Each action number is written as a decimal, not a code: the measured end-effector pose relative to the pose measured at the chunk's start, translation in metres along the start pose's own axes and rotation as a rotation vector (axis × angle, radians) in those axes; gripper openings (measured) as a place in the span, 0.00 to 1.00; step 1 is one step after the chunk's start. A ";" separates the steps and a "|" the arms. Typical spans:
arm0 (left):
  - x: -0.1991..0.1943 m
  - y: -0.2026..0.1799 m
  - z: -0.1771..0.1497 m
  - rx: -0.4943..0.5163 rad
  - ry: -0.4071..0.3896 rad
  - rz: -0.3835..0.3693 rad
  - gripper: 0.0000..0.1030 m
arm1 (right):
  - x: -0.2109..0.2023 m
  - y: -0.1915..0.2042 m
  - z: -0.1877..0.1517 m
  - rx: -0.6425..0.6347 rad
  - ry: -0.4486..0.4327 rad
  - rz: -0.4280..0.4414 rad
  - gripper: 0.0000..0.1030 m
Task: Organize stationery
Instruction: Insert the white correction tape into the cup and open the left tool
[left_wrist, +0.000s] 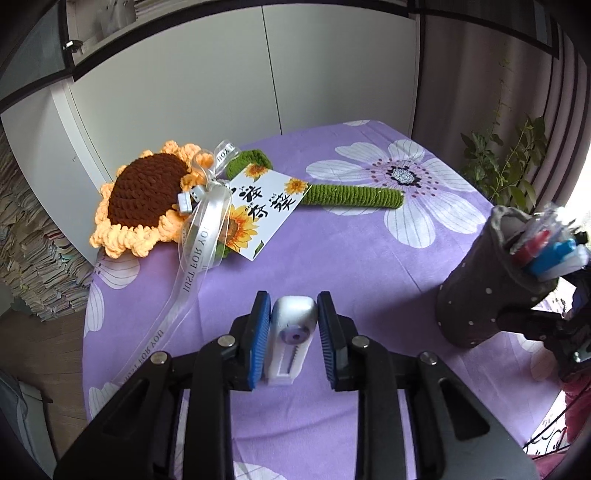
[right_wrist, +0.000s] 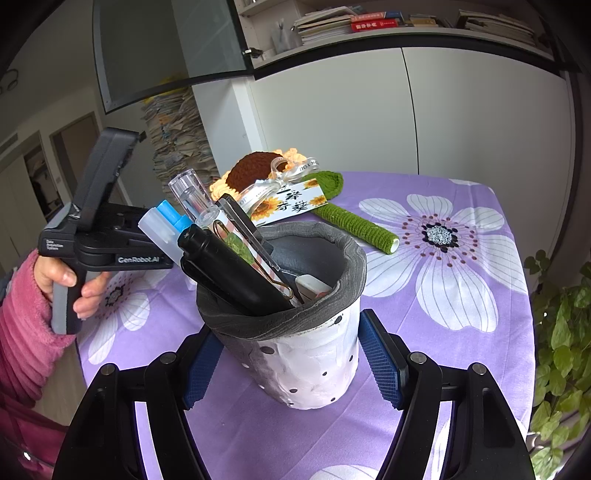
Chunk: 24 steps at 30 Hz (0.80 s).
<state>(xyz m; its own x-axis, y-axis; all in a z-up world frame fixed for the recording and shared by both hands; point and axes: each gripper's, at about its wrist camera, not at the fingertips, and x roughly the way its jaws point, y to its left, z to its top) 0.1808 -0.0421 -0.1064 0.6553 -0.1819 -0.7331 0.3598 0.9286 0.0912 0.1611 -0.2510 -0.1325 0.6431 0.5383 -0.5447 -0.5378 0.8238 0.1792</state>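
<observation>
My left gripper (left_wrist: 294, 325) is shut on a small white plastic item (left_wrist: 291, 332) with a round purple button and a toothed slot. It is held over the purple floral tablecloth (left_wrist: 369, 277). To its right stands the dotted pen holder (left_wrist: 476, 295) with a folded grey rim. My right gripper (right_wrist: 291, 369) is shut on the pen holder (right_wrist: 306, 365), one blue pad on each side. A black marker (right_wrist: 236, 266), blue-capped pens (right_wrist: 166, 225) and a clear tube stick out of it. A hand (right_wrist: 62, 280) in a pink sleeve holds the left gripper's handle left of the holder.
A crochet sunflower (left_wrist: 144, 195) with a ribbon, a printed card (left_wrist: 258, 210) and a green stem (left_wrist: 354, 194) lies at the far left of the table. A leafy plant (left_wrist: 506, 166) stands beyond the right edge. White cabinet doors are behind, and paper stacks (right_wrist: 177, 140) are on the left.
</observation>
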 end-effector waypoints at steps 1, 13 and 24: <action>-0.007 -0.002 0.000 0.002 -0.015 -0.004 0.23 | 0.000 0.000 0.000 0.000 0.000 0.000 0.71; -0.086 -0.031 0.037 -0.024 -0.199 -0.117 0.23 | 0.000 0.000 0.000 -0.001 0.000 -0.002 0.71; -0.103 -0.068 0.074 -0.019 -0.248 -0.179 0.22 | 0.000 0.001 0.000 -0.003 0.001 -0.008 0.71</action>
<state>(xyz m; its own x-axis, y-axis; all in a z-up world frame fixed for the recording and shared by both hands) 0.1378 -0.1099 0.0131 0.7258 -0.4141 -0.5493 0.4731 0.8802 -0.0385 0.1601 -0.2500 -0.1327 0.6469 0.5314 -0.5469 -0.5344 0.8275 0.1720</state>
